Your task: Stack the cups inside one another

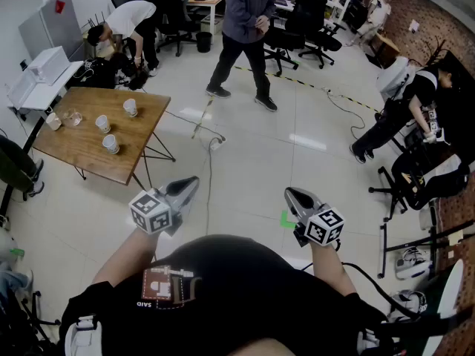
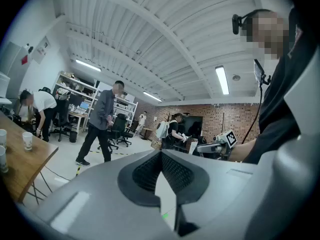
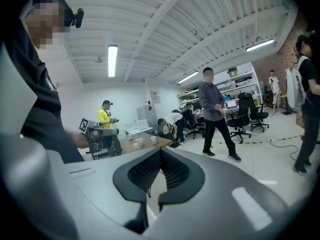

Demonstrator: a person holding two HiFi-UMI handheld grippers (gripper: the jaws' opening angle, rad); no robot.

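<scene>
Several white paper cups stand apart on a wooden table [image 1: 89, 158] at the far left: one cup [image 1: 130, 107] at the back, one [image 1: 103, 124] in the middle, one [image 1: 110, 144] nearer. In the left gripper view two of those cups [image 2: 27, 140] show at the left edge. In the right gripper view they [image 3: 141, 141] look small and far off. My left gripper [image 1: 189, 185] and right gripper [image 1: 291, 196] are held in front of my body, well away from the table. Both are shut with nothing between the pads [image 2: 150, 170] [image 3: 172, 171].
A person in a grey hoodie [image 1: 245, 28] stands on the floor beyond. Another person [image 1: 126, 21] bends over behind the table. At the right a third person [image 1: 404, 99] leans among chairs. A cable [image 1: 208, 162] runs across the floor beside the table.
</scene>
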